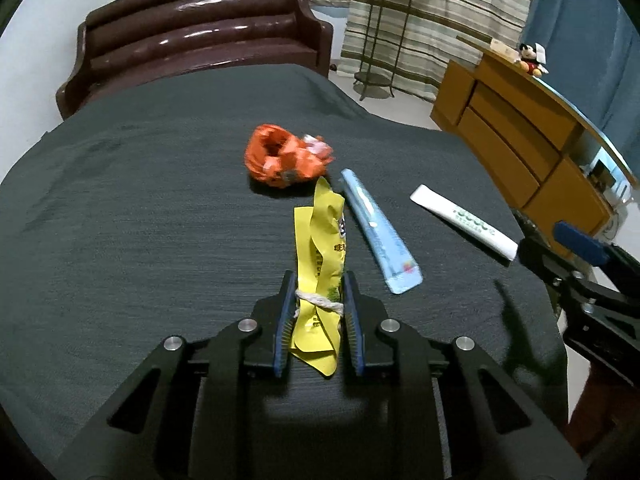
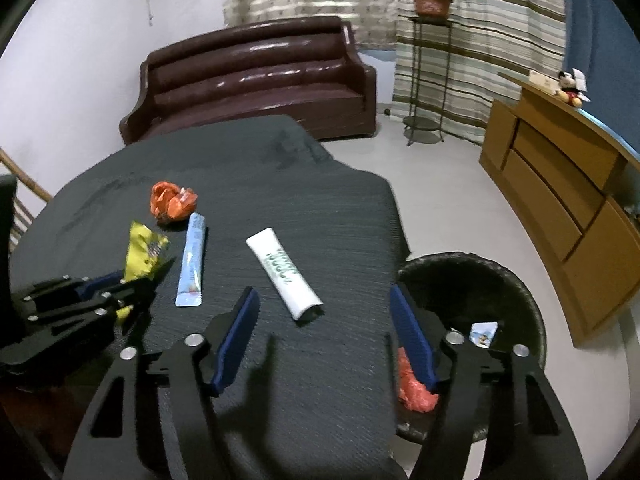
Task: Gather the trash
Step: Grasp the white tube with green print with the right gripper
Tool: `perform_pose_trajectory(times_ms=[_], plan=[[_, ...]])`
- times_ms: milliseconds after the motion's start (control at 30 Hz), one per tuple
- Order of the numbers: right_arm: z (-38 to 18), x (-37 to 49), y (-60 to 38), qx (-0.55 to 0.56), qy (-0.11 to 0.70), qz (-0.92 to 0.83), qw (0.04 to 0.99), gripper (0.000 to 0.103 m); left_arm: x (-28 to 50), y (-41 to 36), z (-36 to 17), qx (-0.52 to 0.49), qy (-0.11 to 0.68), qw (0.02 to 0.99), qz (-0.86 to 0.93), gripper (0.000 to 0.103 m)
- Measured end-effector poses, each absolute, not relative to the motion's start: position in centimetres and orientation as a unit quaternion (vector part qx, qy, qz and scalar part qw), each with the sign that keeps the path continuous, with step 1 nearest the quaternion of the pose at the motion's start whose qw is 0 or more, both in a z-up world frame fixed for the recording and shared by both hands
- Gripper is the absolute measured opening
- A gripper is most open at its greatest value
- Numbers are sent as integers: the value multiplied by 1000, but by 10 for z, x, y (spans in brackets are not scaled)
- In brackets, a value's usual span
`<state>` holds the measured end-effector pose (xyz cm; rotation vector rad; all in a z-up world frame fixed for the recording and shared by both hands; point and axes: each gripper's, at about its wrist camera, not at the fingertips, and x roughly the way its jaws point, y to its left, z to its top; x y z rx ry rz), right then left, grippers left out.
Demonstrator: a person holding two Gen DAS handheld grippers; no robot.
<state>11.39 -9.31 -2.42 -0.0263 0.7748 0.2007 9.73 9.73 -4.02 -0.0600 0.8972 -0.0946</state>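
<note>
My left gripper (image 1: 316,300) angled downward, clamped on crumpled yellow plastic wrapper (image 1: 320,256) at lower centre, my right gripper (image 2: 324,300) agape over the dark cloth-covered table (image 2: 320,208).

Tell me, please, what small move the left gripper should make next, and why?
Probably lift: the left gripper has its pads closed on the yellow wrapper, which lies on the dark tabletop. Raising it clears the blue sachet before carrying it to the black bin.

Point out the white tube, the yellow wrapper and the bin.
white tube (image 2: 284,276): right wrist view, on the middle of its printed body.
yellow wrapper (image 1: 320,240): left wrist view, on its upper half, ahead of the fingers.
bin (image 2: 532,304): right wrist view, on its dark woven rim beside the table.
</note>
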Motion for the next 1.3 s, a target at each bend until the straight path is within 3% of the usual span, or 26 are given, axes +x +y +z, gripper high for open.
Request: perform_pose_trajectory(times_ms=[733,867,1300], plan=[[-38,142,-51,-76,429,125,891,32,94,161,-37,-55,426,903,5,23],[-38,140,-51,-69,430,132,891,20,91,163,-38,-57,428,902,2,23],[-36,126,-61,-42,420,127,898,17,80,150,-31,-53,417,907,-9,23]])
